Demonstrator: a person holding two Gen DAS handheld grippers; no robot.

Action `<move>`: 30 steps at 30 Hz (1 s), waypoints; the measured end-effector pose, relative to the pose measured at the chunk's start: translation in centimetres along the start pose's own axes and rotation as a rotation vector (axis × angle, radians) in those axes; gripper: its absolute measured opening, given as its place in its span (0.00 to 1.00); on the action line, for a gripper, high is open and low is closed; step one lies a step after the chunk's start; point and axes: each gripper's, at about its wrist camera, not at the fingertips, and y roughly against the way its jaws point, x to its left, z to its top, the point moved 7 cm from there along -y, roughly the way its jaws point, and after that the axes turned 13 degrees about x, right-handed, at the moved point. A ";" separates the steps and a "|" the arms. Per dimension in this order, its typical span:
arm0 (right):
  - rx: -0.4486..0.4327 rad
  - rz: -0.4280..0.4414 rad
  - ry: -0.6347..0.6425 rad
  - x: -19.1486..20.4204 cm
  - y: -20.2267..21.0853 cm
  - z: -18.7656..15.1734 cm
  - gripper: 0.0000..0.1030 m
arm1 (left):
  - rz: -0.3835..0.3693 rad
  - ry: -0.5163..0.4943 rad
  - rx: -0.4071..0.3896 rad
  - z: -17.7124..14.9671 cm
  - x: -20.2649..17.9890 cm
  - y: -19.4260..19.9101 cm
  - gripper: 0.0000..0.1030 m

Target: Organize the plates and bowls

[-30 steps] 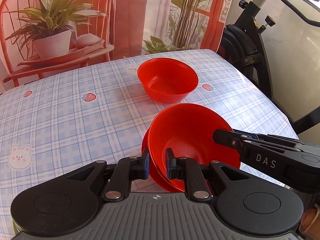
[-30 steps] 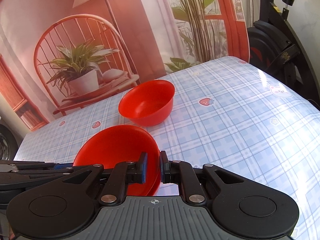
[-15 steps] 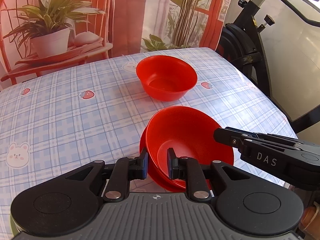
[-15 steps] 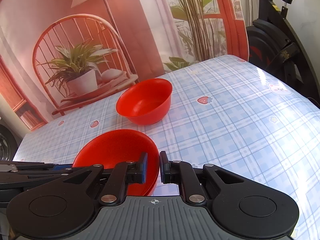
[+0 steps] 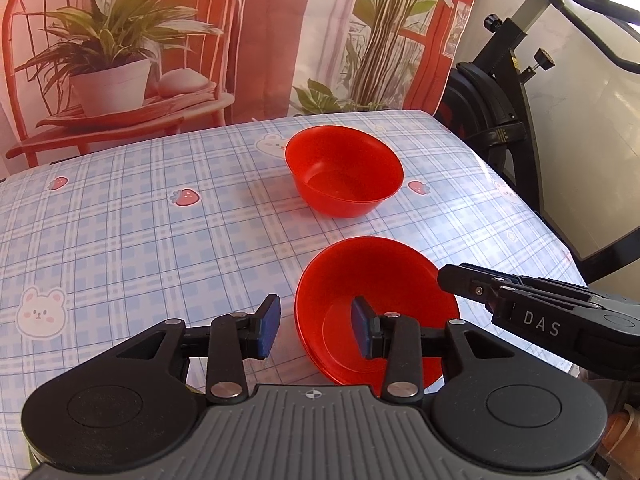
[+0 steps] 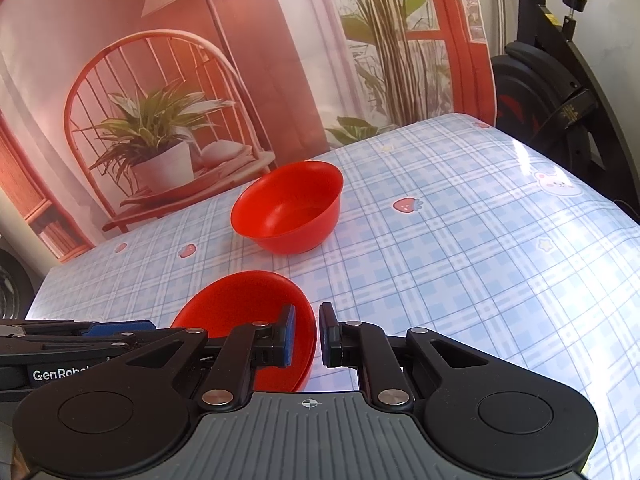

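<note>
A red bowl [image 5: 376,304] sits on the checked tablecloth near the front edge, nested in another red dish whose rim shows below it. My left gripper [image 5: 314,330] is open, its jaws astride the bowl's left rim without touching. My right gripper [image 6: 306,340] straddles the bowl's [image 6: 244,304] right rim with a narrow gap between its jaws; it also shows in the left wrist view [image 5: 520,300]. A second red bowl [image 5: 344,170] stands upright farther back, also in the right wrist view [image 6: 290,210].
The table [image 5: 120,208] has a blue plaid cloth with strawberry and bear prints. A printed backdrop of a chair and plants hangs behind it. A black exercise bike [image 5: 504,112] stands off the table's right side.
The near bowl came down from a tilt to rest level on the table. My left gripper opened and let go of its rim. My right gripper's jaws parted slightly.
</note>
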 end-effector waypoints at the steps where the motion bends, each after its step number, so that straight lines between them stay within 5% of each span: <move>1: -0.003 0.008 0.005 0.0 0.1 0.2 0.13 | -0.006 -0.001 -0.011 0.3 -0.1 0.2 0.40; 13: -0.121 0.004 0.070 -1.7 0.4 5.3 0.18 | -0.039 0.030 -0.138 5.5 0.1 0.0 0.40; 30: -0.081 0.013 0.065 -2.3 -6.9 9.3 0.19 | -0.094 0.164 -0.064 9.0 3.0 -6.0 0.38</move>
